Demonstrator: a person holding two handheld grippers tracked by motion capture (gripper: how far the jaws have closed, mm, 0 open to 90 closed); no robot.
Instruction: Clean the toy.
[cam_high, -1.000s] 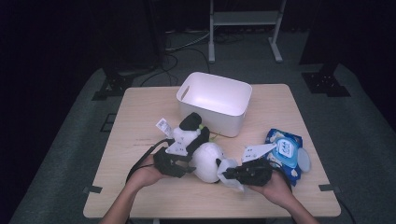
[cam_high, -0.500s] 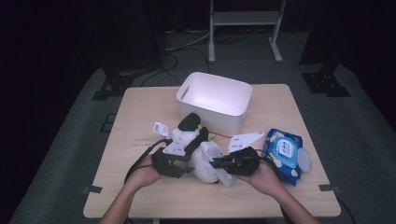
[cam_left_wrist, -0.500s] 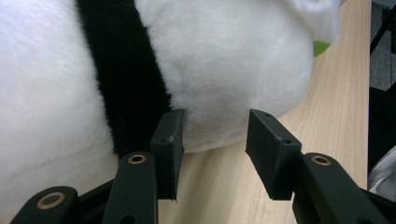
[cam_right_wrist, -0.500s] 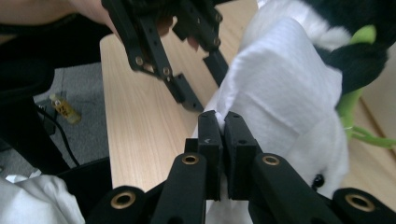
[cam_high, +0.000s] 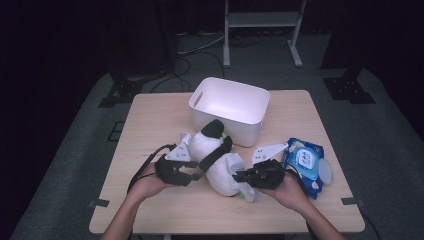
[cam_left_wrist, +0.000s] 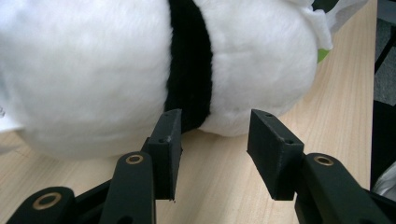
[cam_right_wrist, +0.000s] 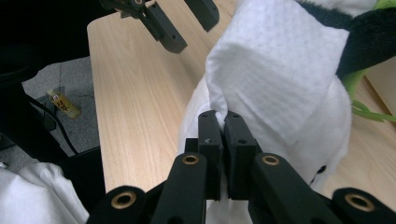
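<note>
The plush panda (cam_high: 220, 160) lies mid-table, just near of the white bin (cam_high: 230, 107), so you can wipe it. Your right gripper (cam_right_wrist: 223, 122), at its right, has its jaws pressed together on a white wipe (cam_right_wrist: 275, 70) draped over the fur. Your left gripper (cam_left_wrist: 212, 140), at its left, has just been spreading, nothing pinched, steadying the toy.

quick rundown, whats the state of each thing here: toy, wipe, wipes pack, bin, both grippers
plush toy: lying on the table, a wipe pressed on it
wet wipe: pinched, draped over the toy
wipes pack: lying flat at the right
white bin: upright, empty as far as visible
left gripper: open, at the toy's black band
right gripper: shut on the wipe
</note>
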